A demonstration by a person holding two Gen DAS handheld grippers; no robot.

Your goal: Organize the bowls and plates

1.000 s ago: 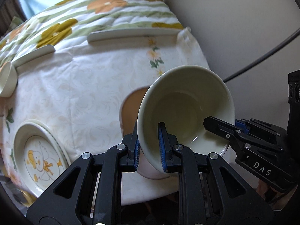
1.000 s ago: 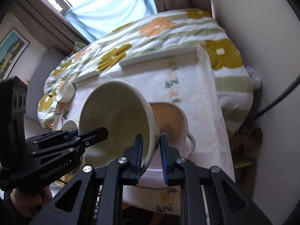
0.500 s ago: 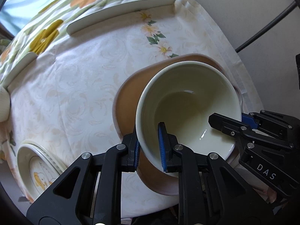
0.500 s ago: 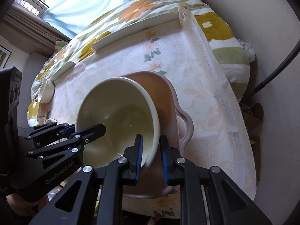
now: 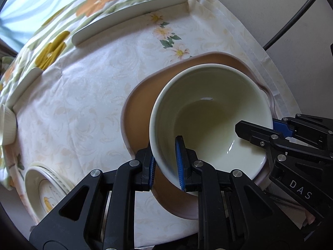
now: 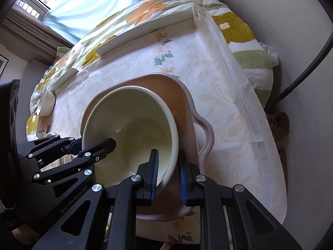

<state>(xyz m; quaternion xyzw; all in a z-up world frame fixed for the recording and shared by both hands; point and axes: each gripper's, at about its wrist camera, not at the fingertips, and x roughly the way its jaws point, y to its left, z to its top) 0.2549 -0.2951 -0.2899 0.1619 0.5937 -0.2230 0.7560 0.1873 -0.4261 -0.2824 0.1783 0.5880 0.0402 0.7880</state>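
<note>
A cream bowl [image 5: 210, 112], empty, sits inside a pink handled dish [image 6: 187, 104] on the desk [image 5: 87, 95], its rim clamped on opposite sides by the left hand-held gripper [image 5: 165, 162] and the right hand-held gripper [image 6: 167, 173]. A patterned plate [image 5: 44, 189] lies nearby on the floral tablecloth [image 6: 218, 95]; beyond, a flowered quilt [image 6: 145, 12] and curtained window [image 6: 83, 10].

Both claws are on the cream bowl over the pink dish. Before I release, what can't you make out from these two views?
- Whether the cream bowl rests on the pink dish: its own wall hides the base in both views.
- Left claw, right claw: outer pads partly behind the rim.
- Patterned plates: cut off by the left wrist view's edge.
</note>
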